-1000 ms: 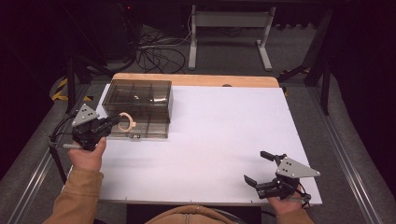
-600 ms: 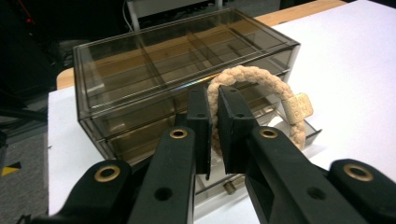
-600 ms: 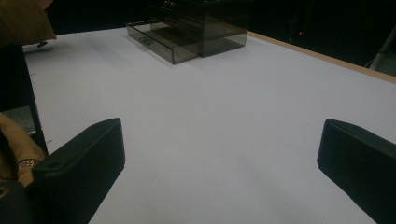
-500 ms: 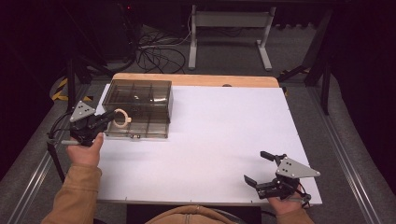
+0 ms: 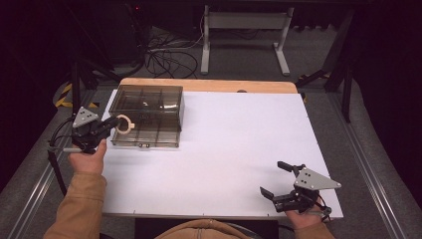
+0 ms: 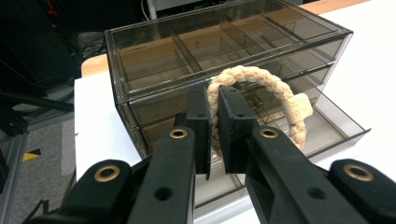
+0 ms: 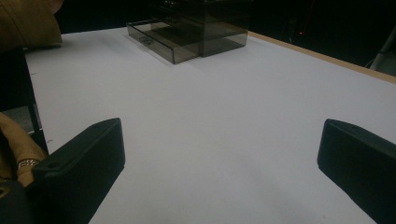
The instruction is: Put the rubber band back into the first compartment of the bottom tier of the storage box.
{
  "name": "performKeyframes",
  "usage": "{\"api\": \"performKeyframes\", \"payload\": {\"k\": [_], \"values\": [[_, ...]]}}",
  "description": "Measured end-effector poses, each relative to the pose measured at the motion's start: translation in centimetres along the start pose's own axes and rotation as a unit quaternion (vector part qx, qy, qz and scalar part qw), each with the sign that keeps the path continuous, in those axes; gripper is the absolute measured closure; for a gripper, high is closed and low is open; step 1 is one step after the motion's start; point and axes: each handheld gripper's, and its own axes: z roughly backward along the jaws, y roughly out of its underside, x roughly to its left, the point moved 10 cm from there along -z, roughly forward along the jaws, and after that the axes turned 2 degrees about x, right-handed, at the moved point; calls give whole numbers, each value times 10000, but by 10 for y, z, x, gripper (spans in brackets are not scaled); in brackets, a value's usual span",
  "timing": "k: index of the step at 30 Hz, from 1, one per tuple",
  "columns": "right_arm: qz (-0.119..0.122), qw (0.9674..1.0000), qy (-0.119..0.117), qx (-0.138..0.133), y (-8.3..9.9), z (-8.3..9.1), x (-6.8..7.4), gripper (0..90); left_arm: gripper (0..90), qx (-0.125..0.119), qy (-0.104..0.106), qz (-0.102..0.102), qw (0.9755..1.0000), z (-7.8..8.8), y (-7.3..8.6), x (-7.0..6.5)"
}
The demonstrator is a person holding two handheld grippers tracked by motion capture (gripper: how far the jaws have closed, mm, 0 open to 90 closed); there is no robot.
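One braided rope ring (image 6: 261,100) is pinched between the clenched jaws of the left gripper (image 5: 110,124), just in front of it the smoky drawer box (image 5: 147,105) with its low drawer (image 6: 322,126) pulled out, so I judge the placing step is in hand, the next move calling for lowering and release, while the right gripper (image 5: 278,180) rests spread wide, empty.

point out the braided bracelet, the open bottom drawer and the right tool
braided bracelet (image 6: 261,77), left gripper view, top of the woven loop
open bottom drawer (image 6: 338,123), left gripper view, right side wall
right tool (image 5: 278,179), high view, midway between its spread fingertips
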Motion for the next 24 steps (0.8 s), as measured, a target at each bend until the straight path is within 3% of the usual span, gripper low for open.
{"api": "performKeyframes", "payload": {"k": [9,24], "values": [[-14,10000,-5,-3,0,1,0,12,835,-52,-21,16,10000,-6,2,2],[1,10000,1,-14,0,1,0,12,831,-73,-13,190,9998,-22,20,12]]}}
